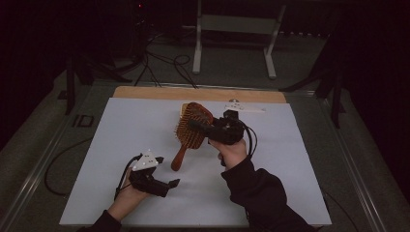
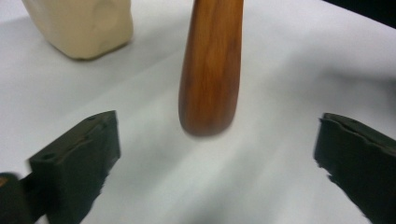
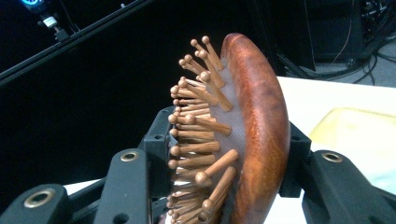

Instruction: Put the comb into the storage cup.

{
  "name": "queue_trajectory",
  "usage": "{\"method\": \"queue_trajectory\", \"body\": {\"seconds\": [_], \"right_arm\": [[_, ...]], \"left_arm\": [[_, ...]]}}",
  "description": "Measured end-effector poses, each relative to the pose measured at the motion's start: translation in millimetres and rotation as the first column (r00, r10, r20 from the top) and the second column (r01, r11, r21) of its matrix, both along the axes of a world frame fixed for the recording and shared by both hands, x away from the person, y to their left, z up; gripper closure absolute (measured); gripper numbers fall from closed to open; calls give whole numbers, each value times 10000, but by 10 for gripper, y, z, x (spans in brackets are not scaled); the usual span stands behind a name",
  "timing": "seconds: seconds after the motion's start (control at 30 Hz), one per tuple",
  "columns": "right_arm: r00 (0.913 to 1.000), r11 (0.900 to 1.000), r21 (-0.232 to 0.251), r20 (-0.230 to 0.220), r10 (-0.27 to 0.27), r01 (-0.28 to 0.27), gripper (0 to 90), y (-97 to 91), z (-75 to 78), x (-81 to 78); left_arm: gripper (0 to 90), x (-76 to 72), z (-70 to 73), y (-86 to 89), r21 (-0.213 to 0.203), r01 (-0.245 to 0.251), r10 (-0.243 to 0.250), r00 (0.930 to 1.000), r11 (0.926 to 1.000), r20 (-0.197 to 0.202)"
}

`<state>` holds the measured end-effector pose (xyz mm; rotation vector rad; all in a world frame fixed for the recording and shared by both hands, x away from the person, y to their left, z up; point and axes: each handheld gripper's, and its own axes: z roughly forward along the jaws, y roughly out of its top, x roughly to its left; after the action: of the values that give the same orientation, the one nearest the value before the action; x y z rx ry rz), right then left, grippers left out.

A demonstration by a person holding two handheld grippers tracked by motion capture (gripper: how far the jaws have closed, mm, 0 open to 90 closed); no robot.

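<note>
The right gripper (image 1: 199, 126) is clamping the hairbrush (image 1: 192, 126) head; the left gripper (image 1: 167, 171), jaws wide apart just under the handle, should be staying clear.

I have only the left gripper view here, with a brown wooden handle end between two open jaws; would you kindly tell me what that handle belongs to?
Observer: It belongs to a wooden hairbrush with wooden pins, seen whole in the high view.
Operator: Thank you. Is anything holding it?
Observer: Yes, the right gripper is shut on the brush head, one jaw on the pin side and one on the back.
Operator: Does the brush lie flat on the table?
Observer: No, it tilts: the head is raised, and the handle slopes down toward the left gripper, which stands open without touching it.
</note>
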<state>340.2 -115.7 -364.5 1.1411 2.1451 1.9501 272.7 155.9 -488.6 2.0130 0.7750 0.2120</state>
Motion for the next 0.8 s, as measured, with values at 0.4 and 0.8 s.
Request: {"method": "queue_trajectory", "body": {"seconds": [0.4, 0.8], "right_arm": [[9979, 9996, -221, 635, -139, 153, 520, -16, 230, 109], [9893, 9974, -339, 1332, -589, 640, 519, -5, 545, 310]], "left_arm": [[0, -97, -52, 210, -76, 339, -340, 9993, 9994, -146], [0, -201, -124, 366, 184, 186, -190, 9996, 9997, 217]]}}
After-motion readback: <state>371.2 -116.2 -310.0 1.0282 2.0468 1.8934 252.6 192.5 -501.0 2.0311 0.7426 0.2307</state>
